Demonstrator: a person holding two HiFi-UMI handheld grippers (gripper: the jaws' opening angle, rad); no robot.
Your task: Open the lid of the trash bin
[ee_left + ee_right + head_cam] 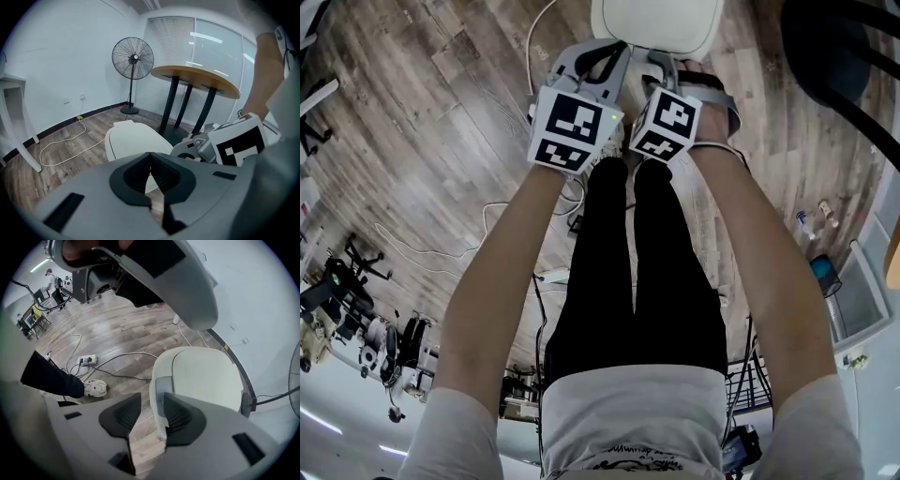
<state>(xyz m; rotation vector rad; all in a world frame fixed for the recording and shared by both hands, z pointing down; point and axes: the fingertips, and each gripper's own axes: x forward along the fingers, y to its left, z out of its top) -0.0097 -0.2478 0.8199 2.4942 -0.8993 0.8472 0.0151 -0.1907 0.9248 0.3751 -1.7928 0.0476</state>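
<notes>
Trash bin (pixel 159 366) sat on the wood-plank floor (pixel 108 329) just past the tips of both sets of fingers. It was a white rounded thing with its lid (pixel 204 378) lying flat on top, closed. The right gripper (pixel 149 411) was pointed steeply down at it with its fingers (pixel 124 413) a fair way apart and gripping nothing. Only floorboards and the bin's front edge showed in the gap. A small grey patch (pixel 163 384) on the bin's front rim sat right beyond the tip of the finger on the picture's right, and I couldn't tell if they touched. Off to the left of those fingers were a white shoe (pixel 96 388), a power strip (pixel 86 360) and some loose cables. The left gripper (pixel 150 159) had its fingertips pinched together with nothing in them, and the bin was a bit beyond and below. Farther past those fingers stood a round wooden table (pixel 197 77) on black legs, a black pedestal fan (pixel 132 58) against the white wall, and windows with blinds (pixel 171 51). A white cable (pixel 61 145) looped over the floor to the left. From the head view the two grippers hung close side by side just short of the bin, marker cubes (pixel 574 127) facing up.
</notes>
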